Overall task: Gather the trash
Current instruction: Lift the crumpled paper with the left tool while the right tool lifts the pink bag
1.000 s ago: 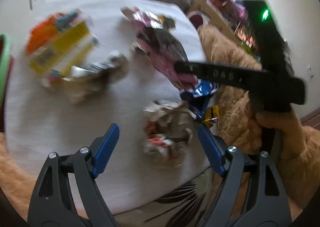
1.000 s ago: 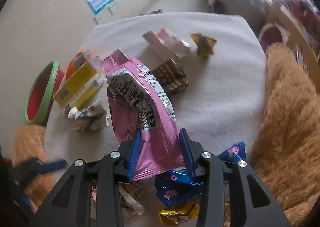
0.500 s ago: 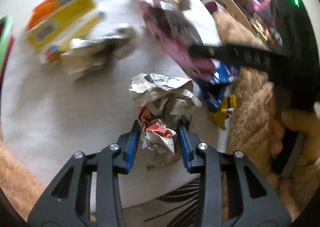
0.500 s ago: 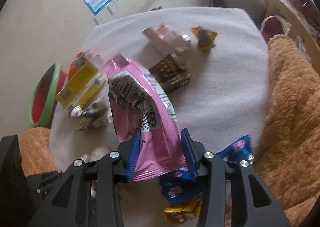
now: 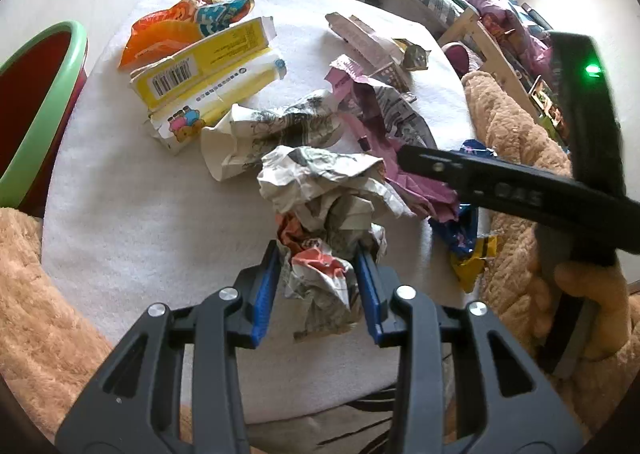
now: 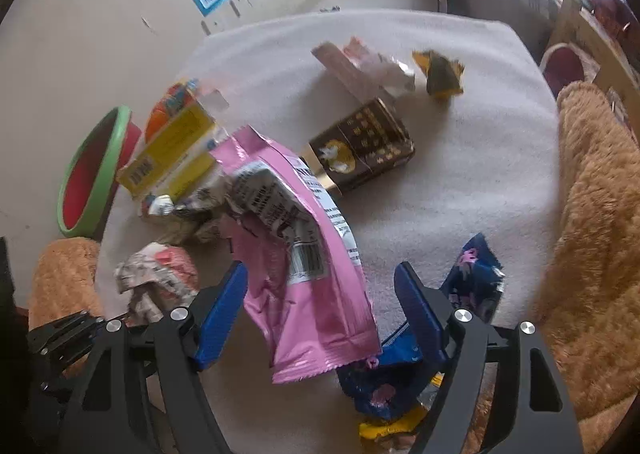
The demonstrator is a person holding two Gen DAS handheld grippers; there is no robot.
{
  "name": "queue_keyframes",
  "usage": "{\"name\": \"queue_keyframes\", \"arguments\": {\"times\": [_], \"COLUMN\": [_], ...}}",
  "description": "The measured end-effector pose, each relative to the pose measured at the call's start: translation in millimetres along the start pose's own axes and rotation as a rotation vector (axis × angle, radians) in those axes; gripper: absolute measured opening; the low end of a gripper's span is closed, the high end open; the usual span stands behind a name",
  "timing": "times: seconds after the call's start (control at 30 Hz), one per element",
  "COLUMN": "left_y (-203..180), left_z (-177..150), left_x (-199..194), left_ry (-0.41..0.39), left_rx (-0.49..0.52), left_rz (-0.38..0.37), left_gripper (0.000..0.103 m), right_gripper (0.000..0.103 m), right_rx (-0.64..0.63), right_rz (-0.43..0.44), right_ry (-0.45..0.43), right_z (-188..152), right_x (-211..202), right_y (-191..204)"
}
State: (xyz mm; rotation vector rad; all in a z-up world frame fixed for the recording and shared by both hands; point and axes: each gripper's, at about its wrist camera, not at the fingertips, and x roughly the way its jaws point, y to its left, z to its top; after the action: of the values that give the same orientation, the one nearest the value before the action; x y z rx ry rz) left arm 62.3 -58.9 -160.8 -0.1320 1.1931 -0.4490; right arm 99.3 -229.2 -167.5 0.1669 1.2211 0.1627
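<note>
My left gripper (image 5: 316, 286) is shut on a crumpled ball of printed paper (image 5: 324, 213) on the white cloth-covered table (image 5: 132, 213); the ball also shows in the right wrist view (image 6: 156, 278). My right gripper (image 6: 320, 306) is open, its blue pads apart on either side of a pink snack bag (image 6: 304, 266) that lies loose between them. The pink bag also shows in the left wrist view (image 5: 384, 125), partly behind the right gripper's body (image 5: 520, 189). A green-rimmed red bin (image 6: 92, 173) stands left of the table, also in the left wrist view (image 5: 36, 101).
On the table lie a yellow box (image 5: 200, 65), an orange bag (image 5: 168, 29), a crumpled paper (image 5: 272, 133), a brown box (image 6: 360, 145), a blue wrapper (image 6: 472, 282) and a yellow wrapper (image 6: 392, 426). Tan plush (image 6: 592, 213) borders the right side.
My left gripper closed on the crumpled paper ball. My right gripper opened and let go of the pink snack bag, which now lies loose between its pads.
</note>
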Motion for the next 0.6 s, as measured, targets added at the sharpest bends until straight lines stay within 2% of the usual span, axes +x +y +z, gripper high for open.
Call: {"name": "queue_keyframes", "arguments": {"times": [0.07,0.1,0.13,0.17,0.33,0.6], "left_y": [1.7,2.2,3.0,4.2,7.6,9.6], "left_z": [-1.8,-1.9,-2.6,-3.1,-3.2,-6.1], "left_x": [-2.5,-2.8,-3.8,-4.5,-7.0,-19.9], "left_ry": [-0.001,-0.002,-0.002,-0.002,-0.009,-0.056], "left_rx": [-0.002,-0.004,-0.005,-0.007,-0.023,-0.028], "left_rz": [-0.004,-0.006,-0.009,-0.012,-0.025,-0.036], "left_gripper": [0.036,0.036,0.036,0.036,0.036,0.036], "right_gripper": [0.072,0.067,0.051,0.045,0.044,0.044], "right_rx": [-0.004,-0.008,-0.018,-0.034,-0.067,-0.041], "right_rz": [-0.004,-0.002,-0.003,-0.015,-0.030,-0.004], "right_ry": [0.030,0.040,0.047,0.055,-0.010,-0.120], "right_z": [-0.2,-1.2,-2.0,-3.1,-5.5,-5.0], "right_x": [9.8,13.3,15.2,16.4,1.6,-27.9], "right_y": [0.9,2.1,3.9,6.5,14.2,10.9]}}
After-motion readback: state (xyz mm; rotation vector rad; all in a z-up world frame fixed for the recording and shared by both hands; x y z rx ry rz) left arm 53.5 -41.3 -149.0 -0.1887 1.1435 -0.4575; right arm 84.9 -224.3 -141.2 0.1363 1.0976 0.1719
